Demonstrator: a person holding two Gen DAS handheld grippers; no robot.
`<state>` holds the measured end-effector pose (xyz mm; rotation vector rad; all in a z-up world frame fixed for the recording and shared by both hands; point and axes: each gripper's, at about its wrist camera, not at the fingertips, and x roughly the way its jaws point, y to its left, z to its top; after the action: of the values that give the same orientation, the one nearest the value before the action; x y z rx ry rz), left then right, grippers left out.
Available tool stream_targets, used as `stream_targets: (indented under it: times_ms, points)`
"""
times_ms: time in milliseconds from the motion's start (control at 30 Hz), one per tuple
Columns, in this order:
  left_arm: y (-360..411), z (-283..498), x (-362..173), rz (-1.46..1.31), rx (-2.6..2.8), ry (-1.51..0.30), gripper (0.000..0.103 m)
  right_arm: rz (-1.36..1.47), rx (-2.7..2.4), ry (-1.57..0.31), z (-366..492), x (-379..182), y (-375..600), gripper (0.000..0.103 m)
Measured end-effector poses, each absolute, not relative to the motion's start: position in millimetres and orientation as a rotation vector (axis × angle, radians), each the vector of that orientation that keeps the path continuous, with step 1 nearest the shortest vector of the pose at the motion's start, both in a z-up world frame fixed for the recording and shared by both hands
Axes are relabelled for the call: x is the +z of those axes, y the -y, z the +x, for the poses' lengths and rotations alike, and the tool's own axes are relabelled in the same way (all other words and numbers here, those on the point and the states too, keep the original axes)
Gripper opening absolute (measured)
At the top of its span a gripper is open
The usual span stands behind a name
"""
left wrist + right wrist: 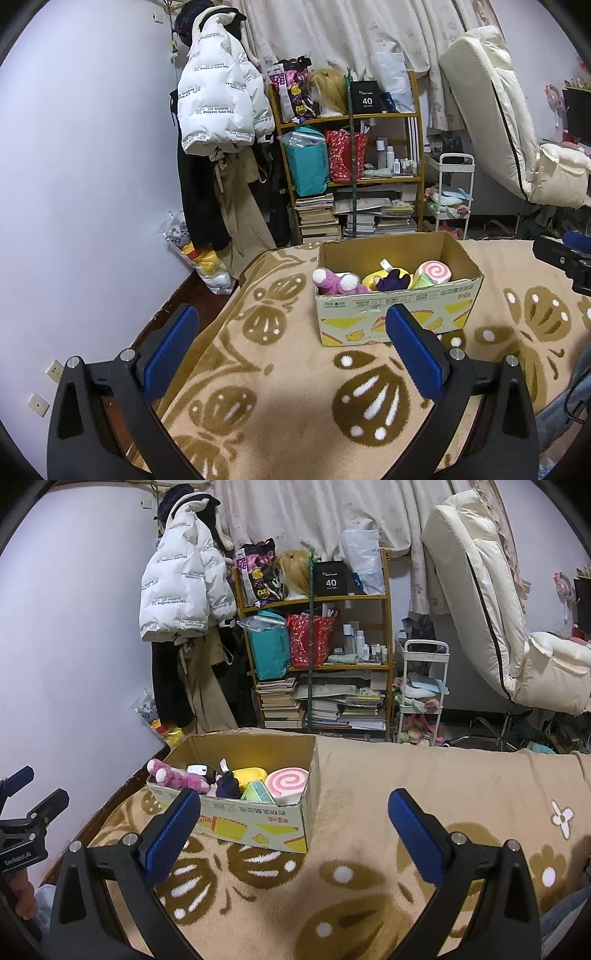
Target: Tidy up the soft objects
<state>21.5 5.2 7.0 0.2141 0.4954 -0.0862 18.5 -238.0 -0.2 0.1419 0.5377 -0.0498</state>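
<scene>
An open cardboard box [406,306] stands on a beige blanket with brown leaf patterns [295,406]. In it lie a pink plush [334,282], a yellow plush [376,277], a dark purple plush [395,280] and a pink swirl roll cushion [436,273]. My left gripper [291,350] is open and empty, hovering in front of the box. In the right wrist view the box [258,819] sits ahead to the left, with the pink plush [177,775] and swirl roll [288,782] inside. My right gripper [295,830] is open and empty, right of the box.
A wooden shelf [351,122] with bags, bottles and stacked books stands behind the bed. Coats [218,92] hang on the left wall. A plastic bag of plush toys [203,262] lies on the floor. A white cart [421,694] and a cream chair [498,602] are at the right.
</scene>
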Motion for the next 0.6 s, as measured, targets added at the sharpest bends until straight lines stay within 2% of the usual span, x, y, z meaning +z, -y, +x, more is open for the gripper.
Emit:
stream_targets:
  times_ms: [600]
  points:
    - [-7.0,24.7,3.7,0.21,-0.072,-0.506,0.1,0.134,-0.049,-0.55,21.6,-2.9,235.0,0.103]
